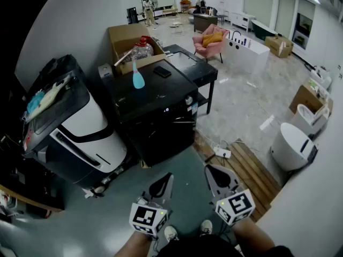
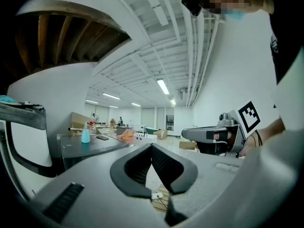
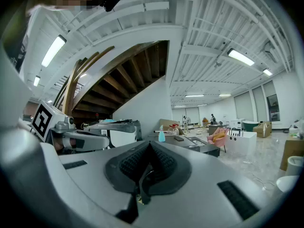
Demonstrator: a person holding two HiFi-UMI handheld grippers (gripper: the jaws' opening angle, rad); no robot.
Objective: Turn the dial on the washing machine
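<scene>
A black box-shaped machine (image 1: pixel 155 119) stands in the middle of the floor, with a blue spray bottle (image 1: pixel 138 79) and a phone (image 1: pixel 162 72) on its top. To its left leans a white and black appliance (image 1: pixel 86 138) with a grey lid. No dial shows in any view. Both grippers hang low in front of me, well short of the machines. My left gripper (image 1: pixel 163 185) (image 2: pixel 152 148) is shut with nothing in it. My right gripper (image 1: pixel 217 174) (image 3: pixel 149 146) is shut and empty too. Each gripper view shows the other gripper alongside.
Behind the black machine sit a cardboard box (image 1: pixel 131 44) and a black table (image 1: pixel 195 68). A power strip (image 1: pixel 222 153) lies on wooden slats (image 1: pixel 249 170) to the right. A white tub (image 1: pixel 292 146) stands farther right, and a pink armchair (image 1: pixel 211 40) at the back.
</scene>
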